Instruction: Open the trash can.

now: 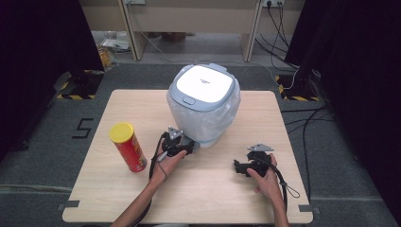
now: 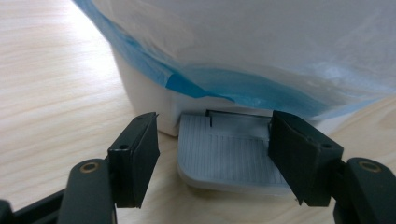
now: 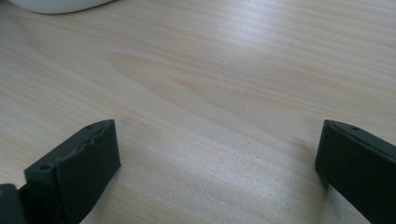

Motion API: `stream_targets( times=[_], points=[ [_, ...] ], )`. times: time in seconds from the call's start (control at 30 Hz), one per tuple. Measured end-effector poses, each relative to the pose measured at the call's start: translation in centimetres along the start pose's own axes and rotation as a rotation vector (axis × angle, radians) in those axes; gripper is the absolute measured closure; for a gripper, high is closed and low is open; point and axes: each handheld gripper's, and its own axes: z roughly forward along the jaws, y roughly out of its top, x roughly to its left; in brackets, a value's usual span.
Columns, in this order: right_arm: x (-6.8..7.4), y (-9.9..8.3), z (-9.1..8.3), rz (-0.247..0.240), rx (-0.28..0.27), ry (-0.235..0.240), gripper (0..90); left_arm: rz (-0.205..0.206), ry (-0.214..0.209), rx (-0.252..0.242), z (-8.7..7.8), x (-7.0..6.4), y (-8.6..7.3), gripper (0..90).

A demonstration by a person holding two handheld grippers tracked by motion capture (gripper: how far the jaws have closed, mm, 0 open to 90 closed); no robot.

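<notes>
From the high view, the left claw (image 1: 188,144) sat at the near base of the lidded bin (image 1: 203,101) mid-desk (image 1: 142,189), lid down; the right claw (image 1: 239,166) waited near right. In the left gripper view, jaws spread around the grey pedal (image 2: 229,156), seemingly not yet pressed. In the right gripper view, the right claw gaped over bare wood. Opening looked still ahead.

Bin largely cropped at close range
In the left gripper view, the bin (image 2: 261,51) is cut off by the top and right edges; its pedal (image 2: 229,151) is partly covered by the right jaw.
</notes>
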Motion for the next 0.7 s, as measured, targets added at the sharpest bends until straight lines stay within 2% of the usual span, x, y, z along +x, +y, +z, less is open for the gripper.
stream_targets(
  times=[0.3, 0.33, 0.43, 0.57, 0.7],
  points=[
    [0.0, 0.0, 0.0, -0.004, -0.001, 0.000, 0.2, 0.003, -0.004, -0.020, 0.1, -0.9, -0.3, 34.0],
    [0.0, 0.0, 0.0, -0.001, 0.000, 0.001, 0.3, -0.012, -0.034, -0.005, 0.1, -0.9, -0.3, 32.7],
    [-0.1, 0.0, 0.0, -0.004, 0.001, 0.003, 0.2, 0.002, -0.028, -0.005, 0.1, -1.4, -0.4, 29.2],
    [-0.1, 0.0, 0.0, -0.004, 0.001, 0.003, 0.2, -0.009, -0.040, -0.003, 0.0, -1.2, -0.3, 29.3],
    [-0.1, 0.0, 0.0, -0.005, 0.000, 0.003, 0.2, 0.011, -0.087, -0.002, -0.9, -1.1, -0.3, 26.8]
  ],
)
